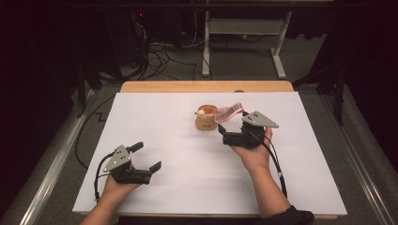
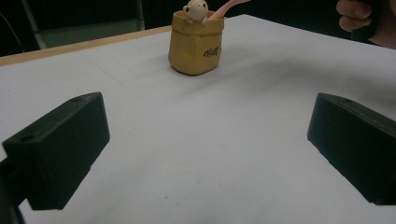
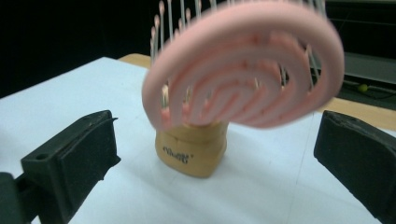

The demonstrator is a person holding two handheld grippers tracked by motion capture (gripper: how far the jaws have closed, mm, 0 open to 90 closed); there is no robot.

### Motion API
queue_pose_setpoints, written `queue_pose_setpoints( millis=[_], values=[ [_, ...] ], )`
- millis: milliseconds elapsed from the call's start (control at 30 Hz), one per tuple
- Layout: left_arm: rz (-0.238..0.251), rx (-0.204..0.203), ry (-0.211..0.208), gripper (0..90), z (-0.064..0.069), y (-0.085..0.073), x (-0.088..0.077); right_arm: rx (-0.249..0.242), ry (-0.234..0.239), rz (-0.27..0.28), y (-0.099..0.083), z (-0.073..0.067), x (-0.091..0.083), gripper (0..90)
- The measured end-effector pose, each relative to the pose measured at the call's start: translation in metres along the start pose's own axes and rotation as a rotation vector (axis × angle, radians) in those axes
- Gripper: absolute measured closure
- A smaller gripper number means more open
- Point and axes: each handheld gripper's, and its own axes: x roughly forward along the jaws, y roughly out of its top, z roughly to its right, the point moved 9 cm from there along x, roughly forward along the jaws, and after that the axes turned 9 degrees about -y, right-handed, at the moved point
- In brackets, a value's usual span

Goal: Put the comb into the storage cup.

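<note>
Risk: pink hairbrush leans out of the tan holder, top-heavy. Right gripper wide open, empty; a clumsy grab tips the holder. Left gripper open, idle.

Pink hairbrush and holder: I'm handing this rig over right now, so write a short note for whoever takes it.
Left gripper: open, holding nothing, low on the white table, away from the work.
Right gripper: open, jaws facing the pink hairbrush, not gripping it.
The brush stands handle-down in the tan holder, head leaning out toward the right gripper.
Done: brush sits in the holder.
Left: likely only to back the right gripper away, or grip the brush if it must come out.
</note>
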Motion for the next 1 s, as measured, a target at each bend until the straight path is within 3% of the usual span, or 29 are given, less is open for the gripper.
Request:
queue_pose_setpoints(
  millis=[400, 700, 1000],
  values=[
    [0.0, -0.014, -0.002, 0.0, -0.001, 0.0, 0.0, -0.019, -0.011, -0.094, -0.049, 0.009, -0.009, 0.1],
    [0.009, -0.012, -0.002, 0.0, -0.001, 0.001, -0.002, -0.036, -0.021, -0.077, -0.067, 0.018, -0.034, 0.2],
    [0.004, -0.02, -0.01, 0.0, -0.002, 0.0, -0.006, -0.026, -0.041, -0.059, -0.081, 0.039, -0.069, 0.2]
  ],
)
